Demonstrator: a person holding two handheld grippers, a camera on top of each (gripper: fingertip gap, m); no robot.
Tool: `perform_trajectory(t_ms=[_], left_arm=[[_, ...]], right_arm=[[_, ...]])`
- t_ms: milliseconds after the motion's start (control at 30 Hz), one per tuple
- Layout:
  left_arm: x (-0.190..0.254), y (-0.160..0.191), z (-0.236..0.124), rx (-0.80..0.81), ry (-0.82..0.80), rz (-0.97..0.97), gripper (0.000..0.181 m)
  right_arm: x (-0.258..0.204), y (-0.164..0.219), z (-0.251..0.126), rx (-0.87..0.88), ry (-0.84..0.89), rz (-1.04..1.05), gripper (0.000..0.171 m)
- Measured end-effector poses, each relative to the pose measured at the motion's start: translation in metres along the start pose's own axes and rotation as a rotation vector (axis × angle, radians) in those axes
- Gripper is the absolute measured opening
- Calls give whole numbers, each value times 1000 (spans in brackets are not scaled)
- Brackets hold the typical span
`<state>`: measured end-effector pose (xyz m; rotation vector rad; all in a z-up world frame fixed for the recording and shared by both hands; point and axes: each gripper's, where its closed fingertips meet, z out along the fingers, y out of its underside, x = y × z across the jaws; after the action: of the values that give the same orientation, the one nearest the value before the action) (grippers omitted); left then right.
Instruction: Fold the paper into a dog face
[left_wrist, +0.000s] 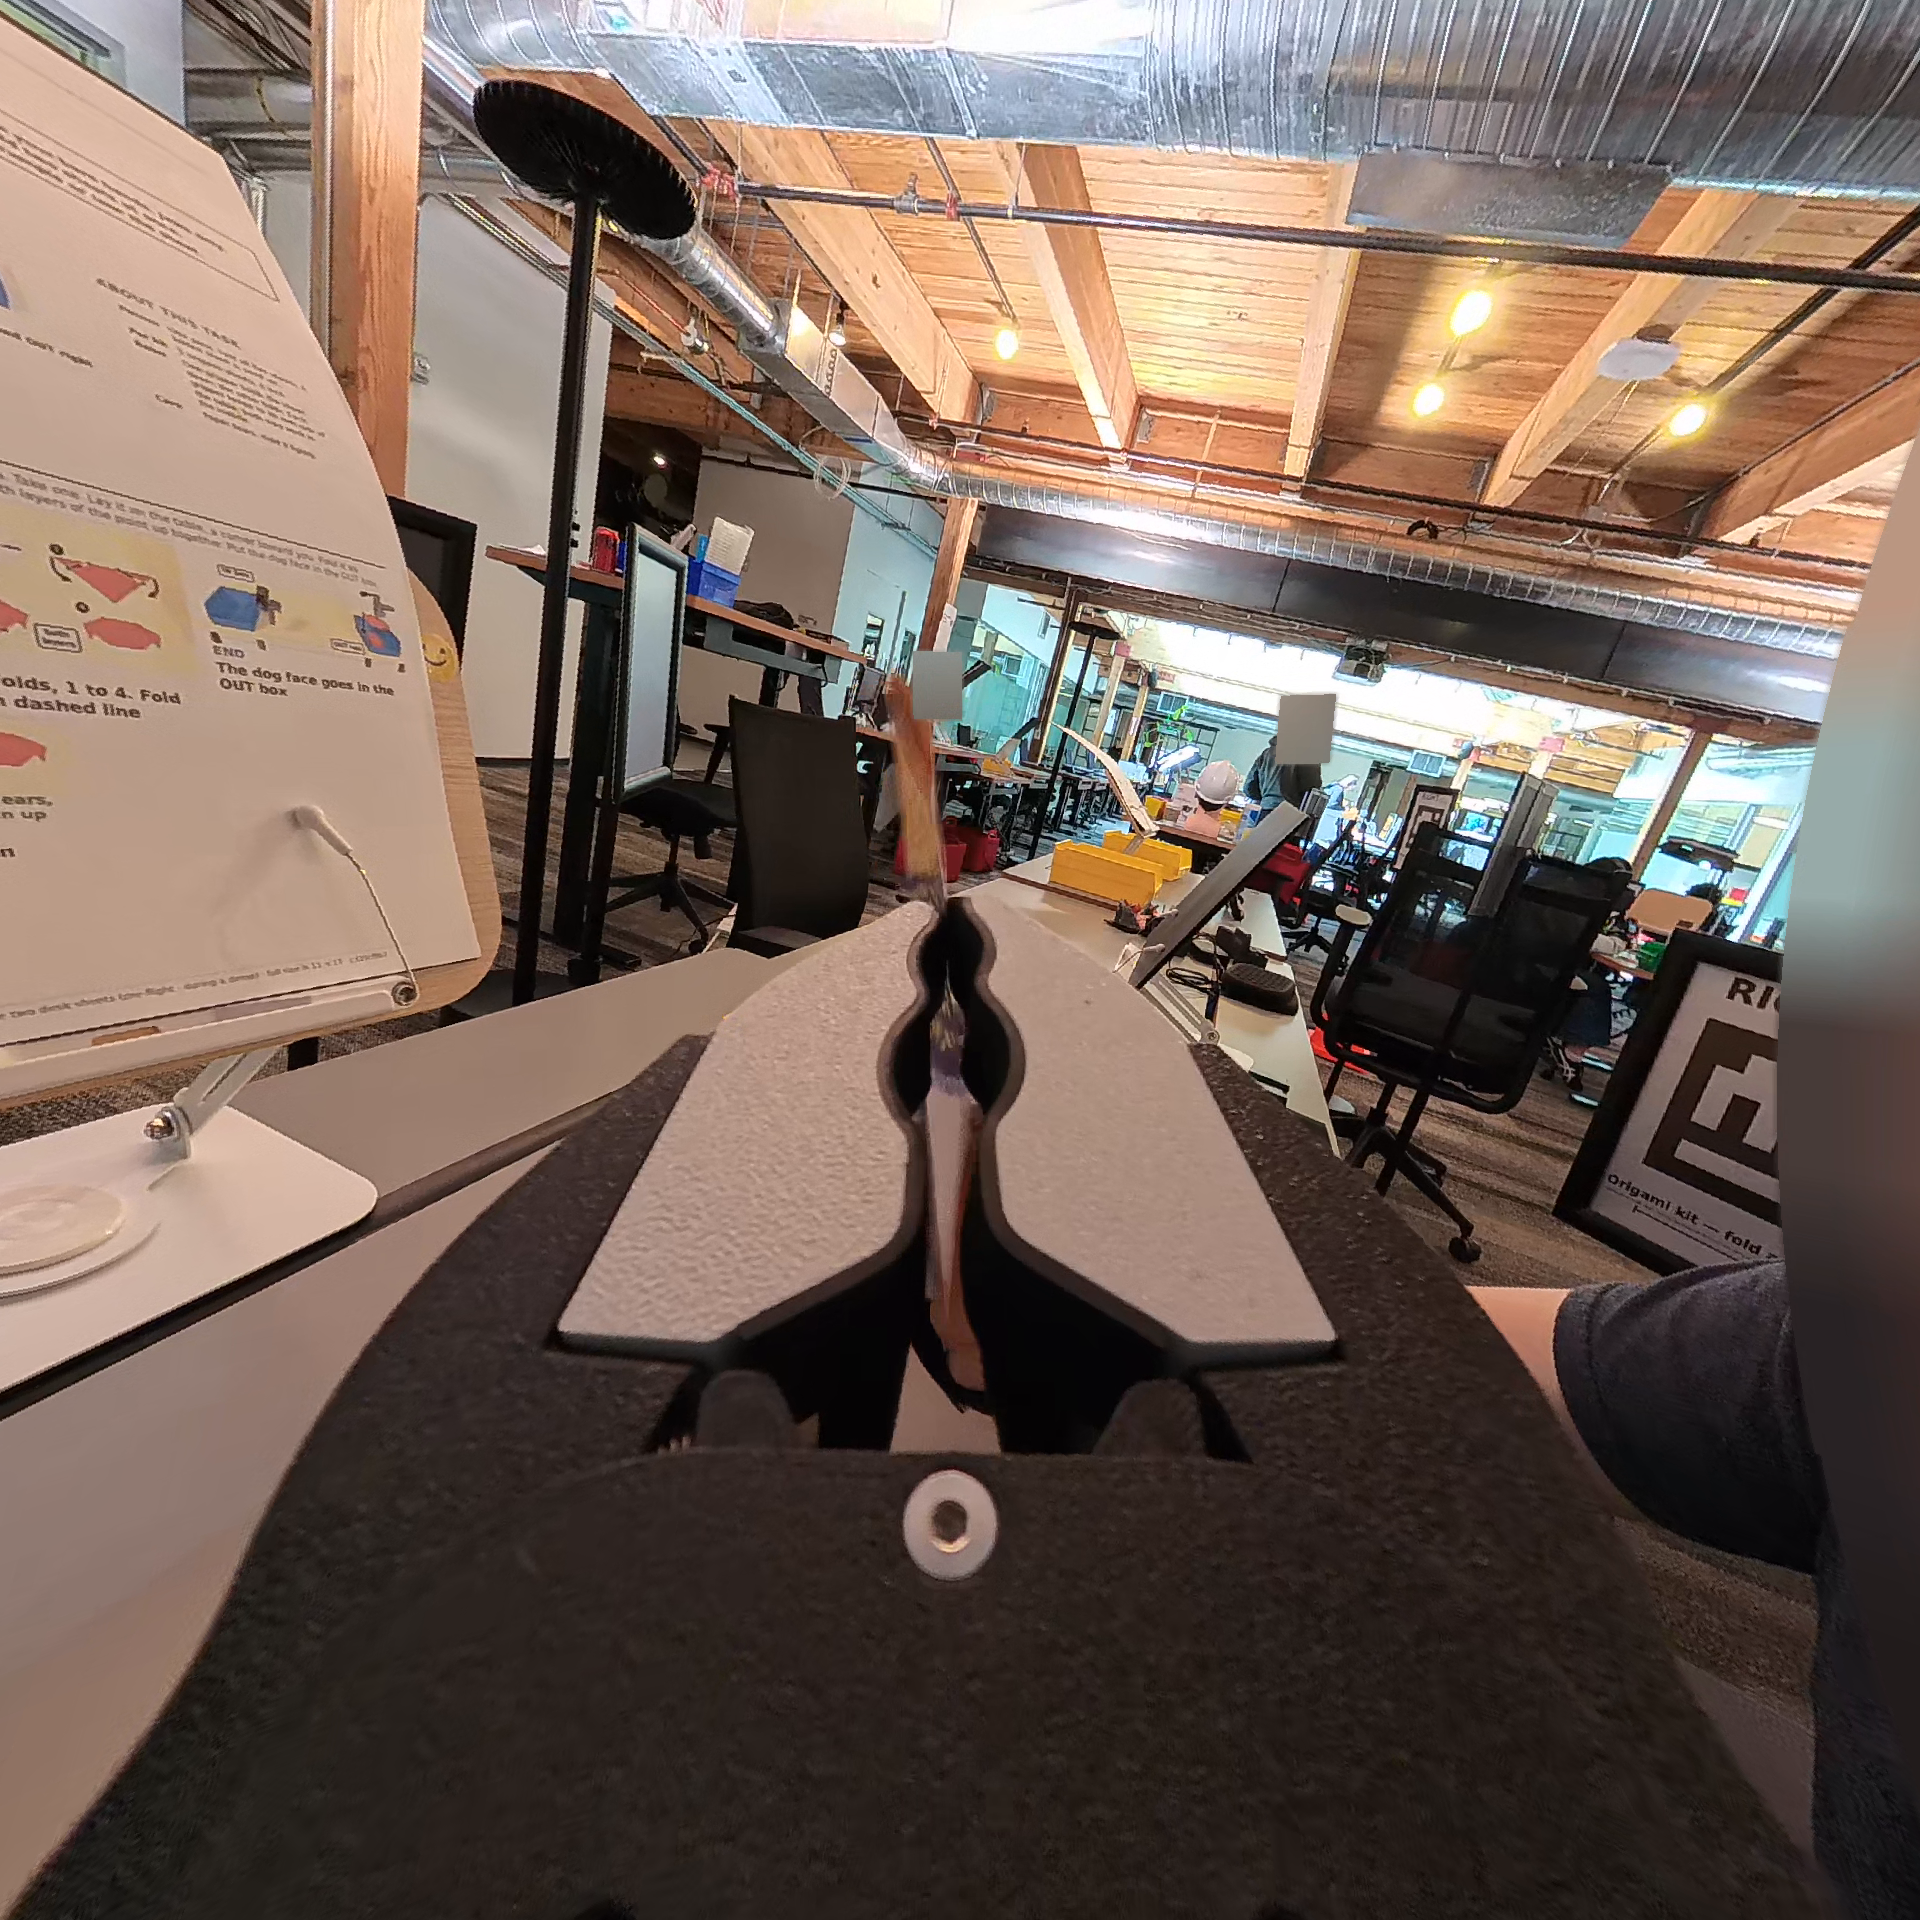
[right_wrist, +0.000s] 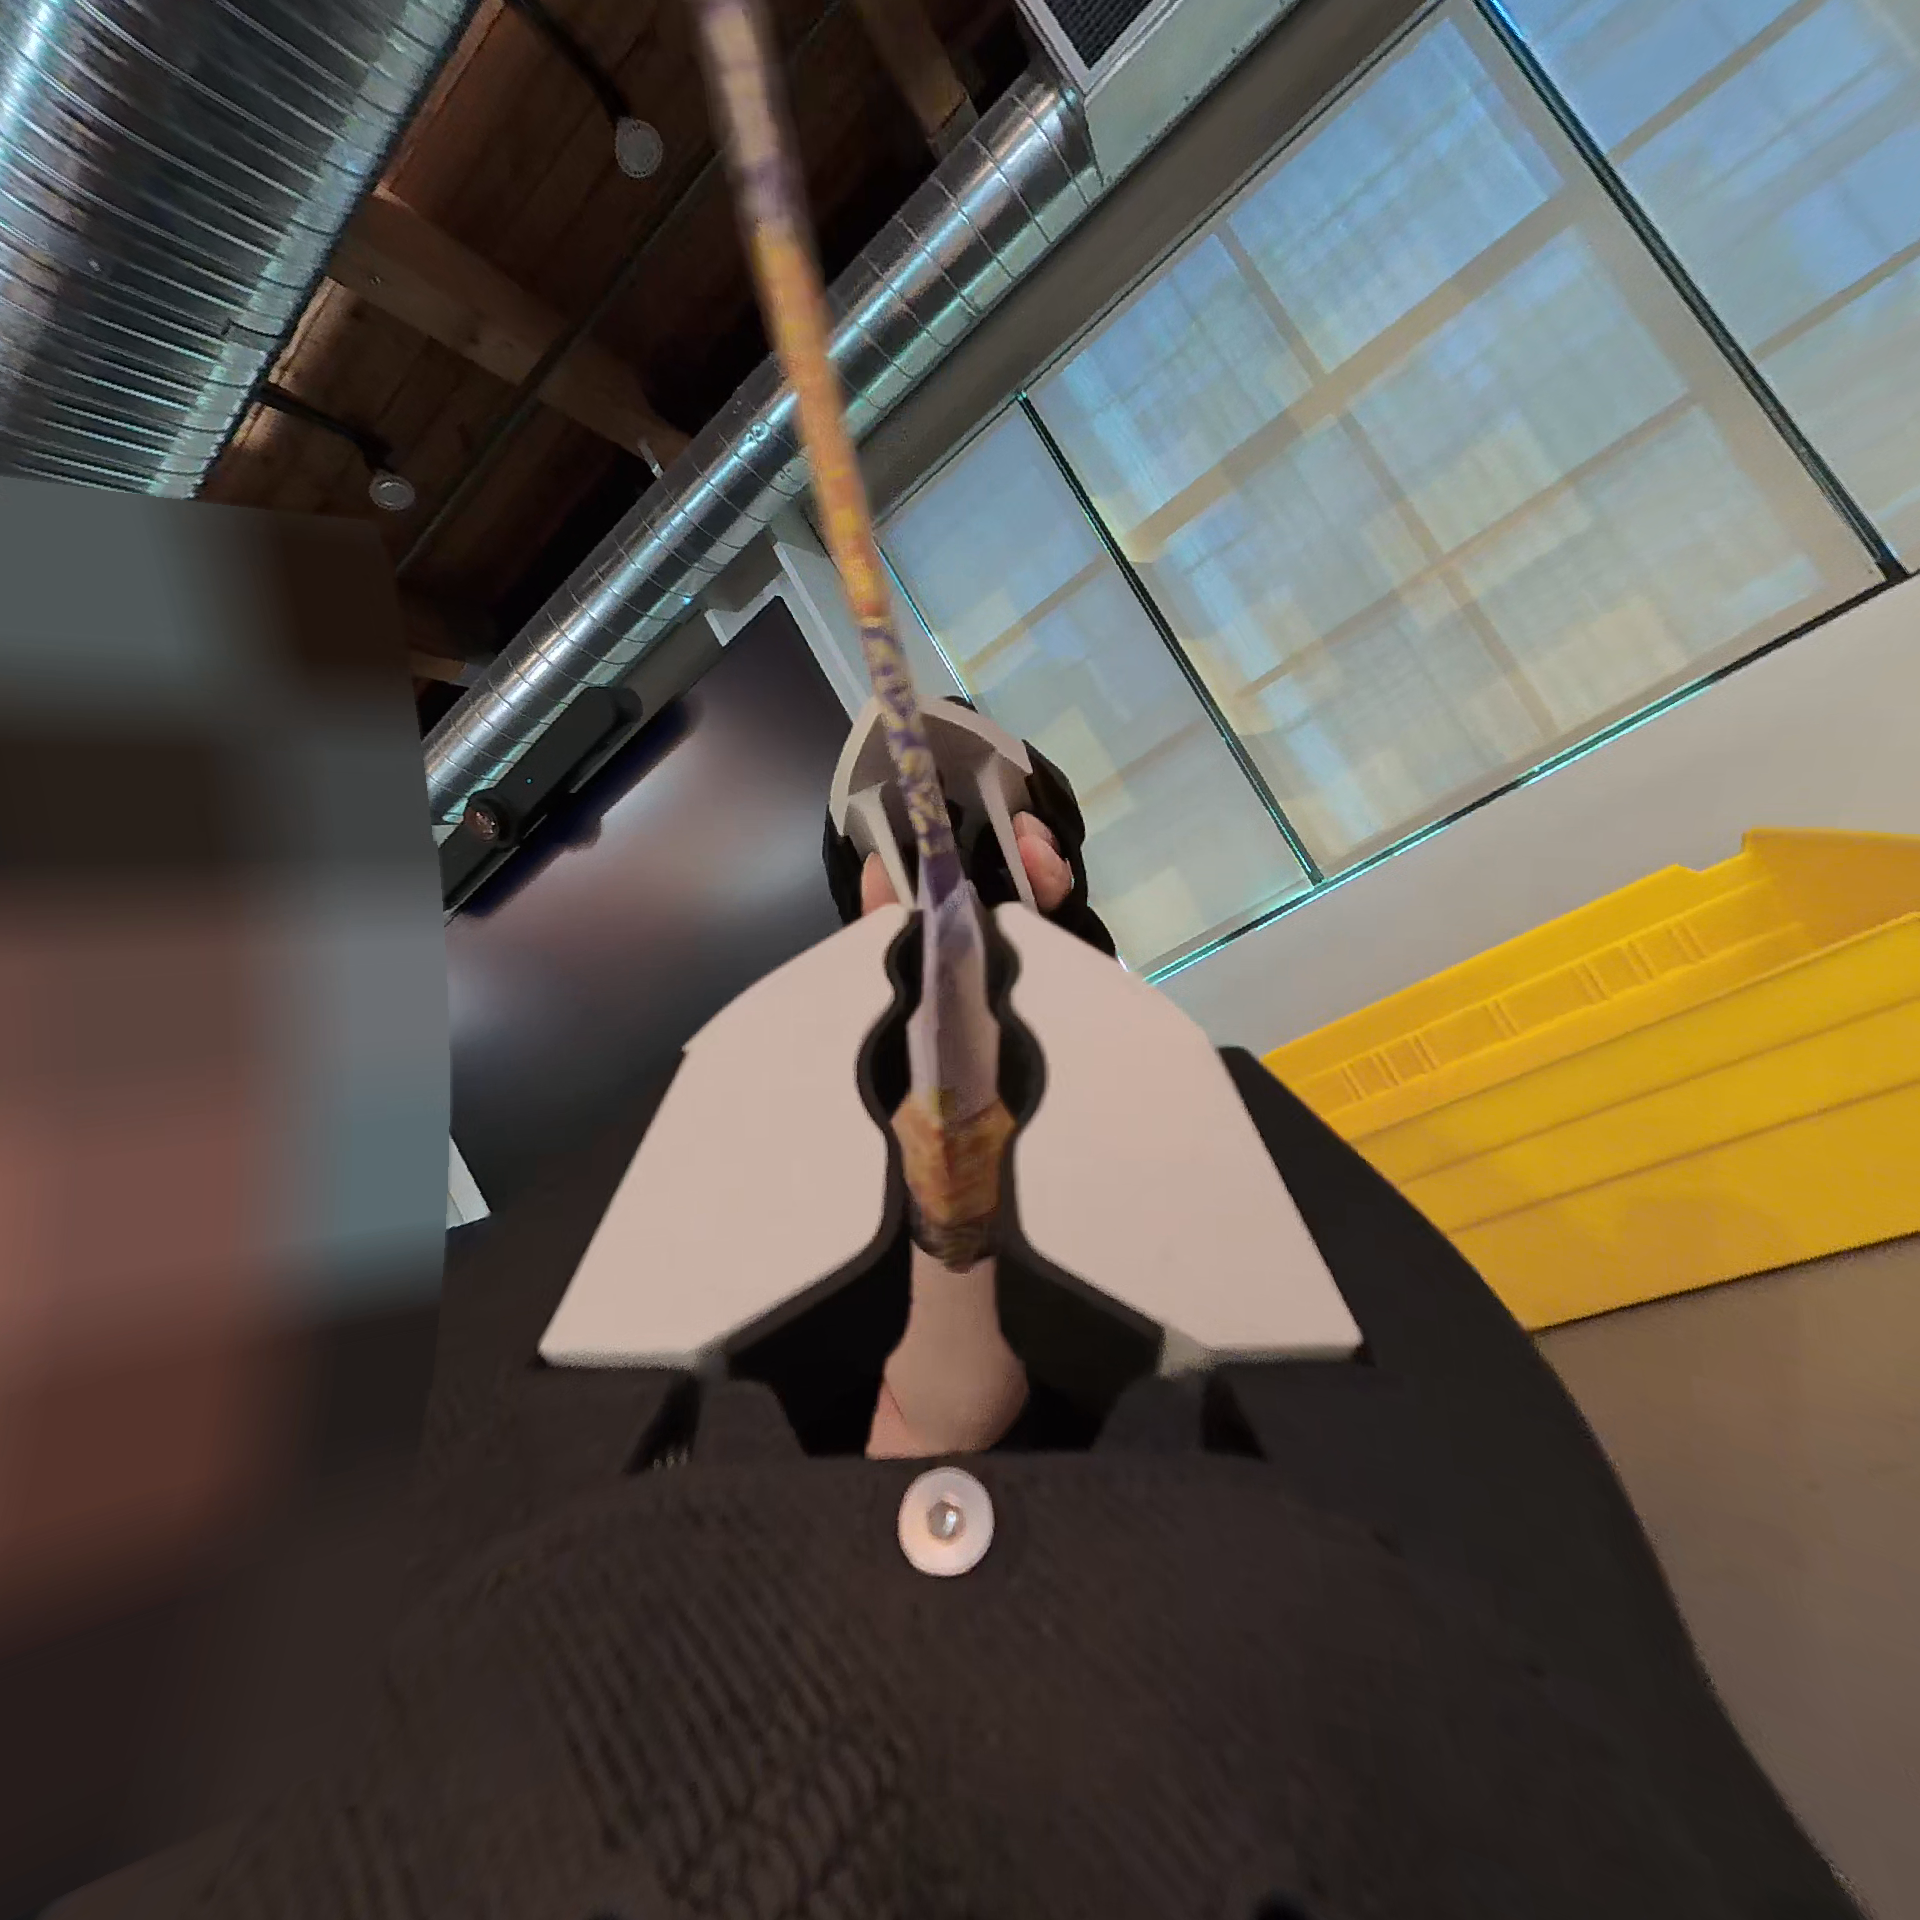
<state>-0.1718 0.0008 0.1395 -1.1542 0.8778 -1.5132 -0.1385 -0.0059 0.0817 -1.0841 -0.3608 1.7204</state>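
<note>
Only the thin edge of the paper (left_wrist: 948, 1164) shows in either view, so its folds and outline cannot be made out; its pattern reads as orange and purple streaks, blurred toward the far end. One sheet is visible, held in the air above the desk (left_wrist: 208, 1507) between two tongs. The left tongs (left_wrist: 948, 920) are closed tight on the paper's edge, and the right tongs (right_wrist: 956, 914) are likewise clamped on it, with the other tongs seen beyond gripping the same sheet. One instruction sheet (left_wrist: 197, 582) on a stand is cut off at the left. One yellow bin (right_wrist: 1621, 1049) sits at right, partly out of frame.
</note>
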Motion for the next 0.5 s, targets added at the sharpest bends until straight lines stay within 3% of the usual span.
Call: perform_trajectory(t_ms=[33, 100, 267, 367, 500], left_arm=[[0, 0, 0, 1, 0, 0, 0], [0, 0, 0, -2, -2, 3, 0], [-3, 0, -1, 3, -5, -2, 0], [-2, -1, -1, 5, -4, 0, 0], [-1, -1, -1, 6, -5, 5, 0]], right_arm=[[1, 2, 1, -12, 3, 10, 13], [-1, 7, 2, -32, -18, 16, 1], [-3, 6, 2, -24, -23, -4, 1], [-2, 7, 3, -15, -15, -3, 19], [-3, 14, 5, -39, -41, 9, 8]])
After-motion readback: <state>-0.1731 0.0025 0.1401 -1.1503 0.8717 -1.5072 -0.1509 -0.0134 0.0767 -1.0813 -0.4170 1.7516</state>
